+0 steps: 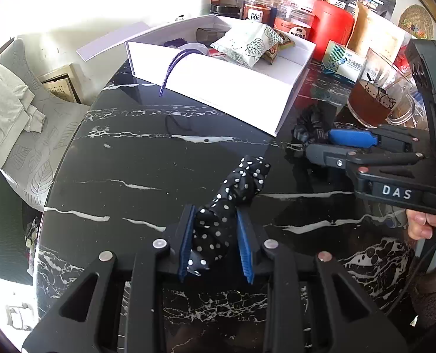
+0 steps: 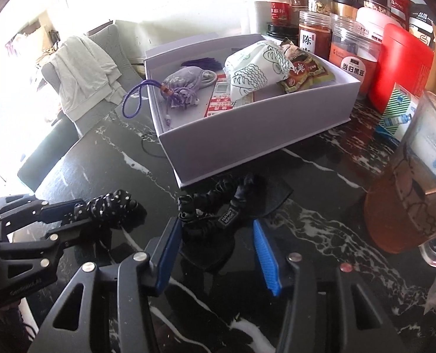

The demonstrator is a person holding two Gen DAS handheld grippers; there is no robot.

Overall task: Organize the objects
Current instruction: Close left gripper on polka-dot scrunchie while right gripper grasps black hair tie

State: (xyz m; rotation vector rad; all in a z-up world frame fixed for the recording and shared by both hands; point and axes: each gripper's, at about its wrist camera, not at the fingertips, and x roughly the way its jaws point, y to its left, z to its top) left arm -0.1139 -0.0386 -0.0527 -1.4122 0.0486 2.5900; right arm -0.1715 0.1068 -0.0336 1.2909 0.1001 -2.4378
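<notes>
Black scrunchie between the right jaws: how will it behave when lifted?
Black scrunchie is gathered, ruffled fabric, so probably floppy and light; it should squash between the right gripper pads. The free loop will likely droop. Glossy cloth might slip in a shallow pinch.

A lived-in home, most likely a dining or living area. Beyond the jaws lies a black marble-patterned tabletop (image 2: 320, 176) with white veining, bearing an open white box (image 2: 247, 144) of small household items: a lilac drawstring pouch (image 2: 185, 81), a patterned packet (image 2: 256, 67) and snack wrappers. Farther off, to the right of the jaws, stands a crowd of food jars (image 2: 315, 33) with Chinese labels, a red canister (image 2: 400, 67) and a small medicine carton (image 1: 340, 60). A glass mug (image 1: 376, 97) printed with cartoon figures holds a brown drink. To the left, past the table edge, an upholstered chair (image 1: 38, 147) carries a draped pale garment (image 1: 3, 103).
</notes>
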